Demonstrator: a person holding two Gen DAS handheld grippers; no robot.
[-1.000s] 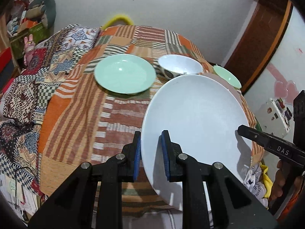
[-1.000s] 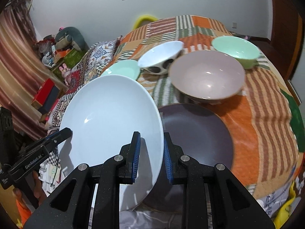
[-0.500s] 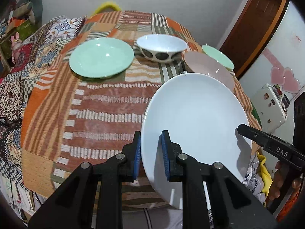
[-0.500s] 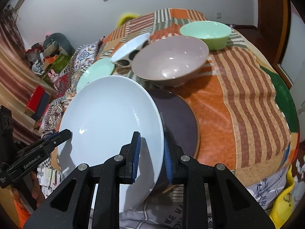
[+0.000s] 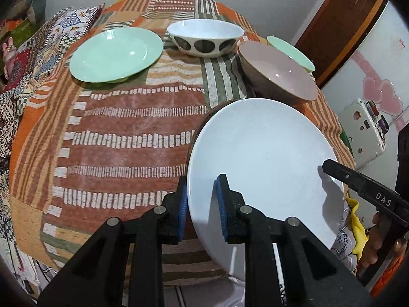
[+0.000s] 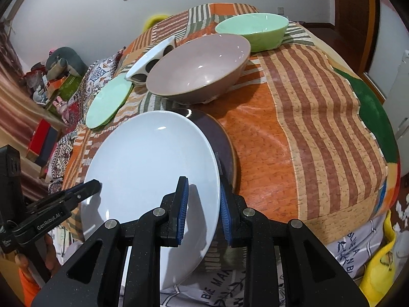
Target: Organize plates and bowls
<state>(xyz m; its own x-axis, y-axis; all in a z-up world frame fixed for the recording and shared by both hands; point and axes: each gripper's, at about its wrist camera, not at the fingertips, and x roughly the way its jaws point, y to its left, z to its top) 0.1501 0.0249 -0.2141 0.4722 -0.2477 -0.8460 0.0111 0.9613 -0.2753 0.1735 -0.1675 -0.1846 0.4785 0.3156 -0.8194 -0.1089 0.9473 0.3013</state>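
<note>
Left claw (image 5: 201, 204) pinching the near-left rim of the white plate (image 5: 260, 151) — blue pads narrowly apart, rim between them. Right claw (image 6: 202, 207) clamped on the same plate's right rim, pads either side of the edge. Plate sits tilted over the dark plate (image 6: 219, 143) on the table (image 6: 294, 133), near edge. Beyond: pink bowl (image 6: 199, 64), then spotted white bowl (image 5: 205, 37), green plate (image 5: 116, 53) far left, green bowl (image 6: 251, 32) farthest right.
</note>
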